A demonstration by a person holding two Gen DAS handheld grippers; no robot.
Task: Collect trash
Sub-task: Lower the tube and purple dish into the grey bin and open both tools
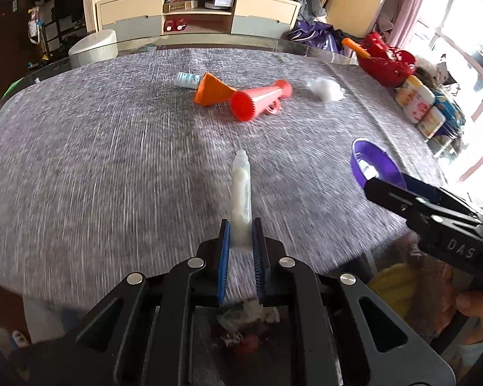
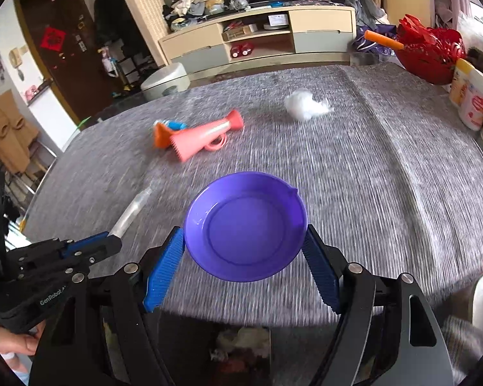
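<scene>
light: bright daylight from window (image 1: 460, 41) at right, panes blown out | shadows: soft, faint | blur: motion streaks across grey bench (image 1: 96, 167) cloth in both views, strongest near the lower edge | distortion: heavy fisheye, bench edge and cabinet (image 2: 257, 38) bowed, dark vignette corners | focus: gripper bodies sharp, far room softer

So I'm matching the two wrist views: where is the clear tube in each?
Left wrist: tube at centre, clamped in the left gripper.
Right wrist: tube at lower left, jutting from that gripper.
Shared landmark: pink horn beyond it.
</scene>
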